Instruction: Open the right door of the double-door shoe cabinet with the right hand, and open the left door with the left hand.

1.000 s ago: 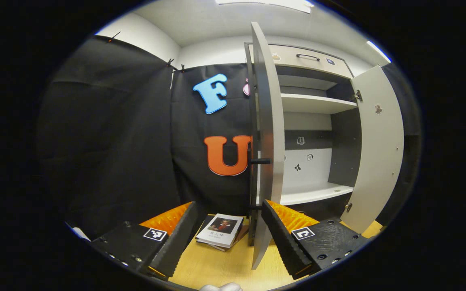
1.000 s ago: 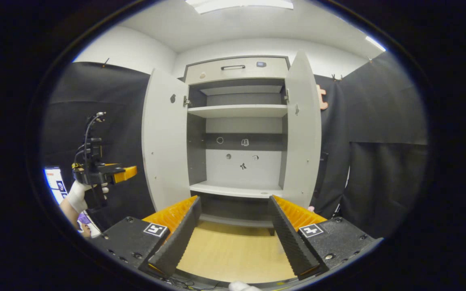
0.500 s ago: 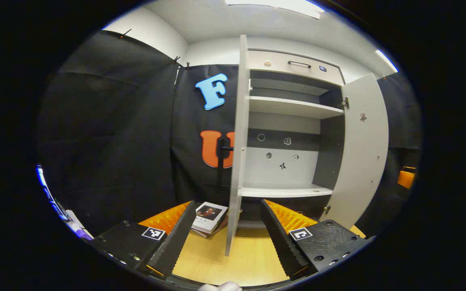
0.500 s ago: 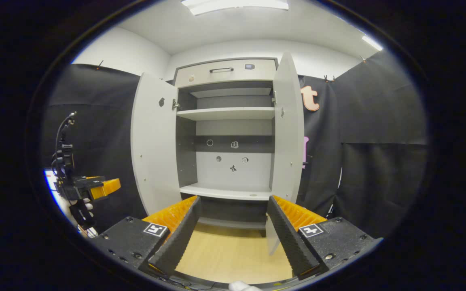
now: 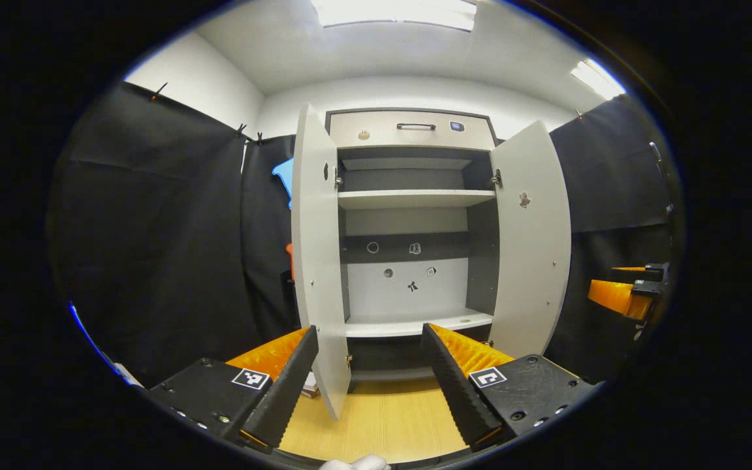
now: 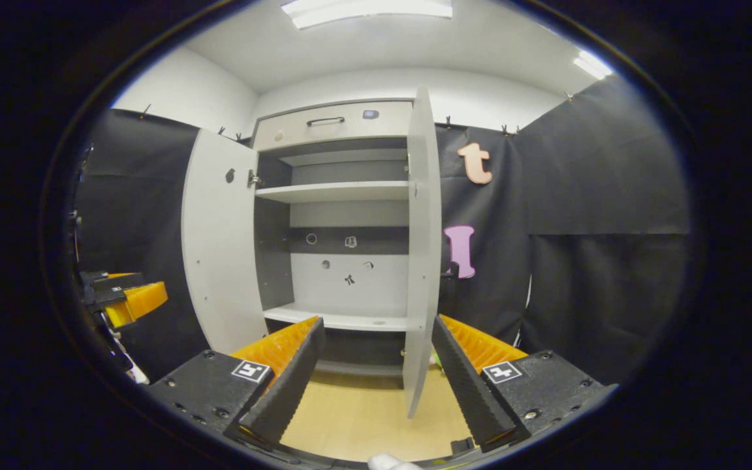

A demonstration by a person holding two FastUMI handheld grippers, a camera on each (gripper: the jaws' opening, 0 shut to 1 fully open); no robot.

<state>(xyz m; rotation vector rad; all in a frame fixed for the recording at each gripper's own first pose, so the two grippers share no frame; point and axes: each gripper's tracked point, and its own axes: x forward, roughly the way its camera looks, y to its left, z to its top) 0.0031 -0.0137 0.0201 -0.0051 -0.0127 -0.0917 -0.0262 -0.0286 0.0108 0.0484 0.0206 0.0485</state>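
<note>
Both doors of the shoe cabinet (image 5: 408, 222) stand open: left door (image 5: 316, 261), right door (image 5: 532, 241). Left gripper (image 5: 369, 382) and right gripper (image 6: 376, 385) hang spread, empty, facing bare shelves (image 5: 415, 198); a book (image 5: 309, 386) lies beside the left door.

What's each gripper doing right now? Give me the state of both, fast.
Left gripper: open, holding nothing, clear of the left door.
Right gripper: open, holding nothing, clear of the right door.

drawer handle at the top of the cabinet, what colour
Black, on a pale drawer; the handle shows best in the left gripper view.
</note>
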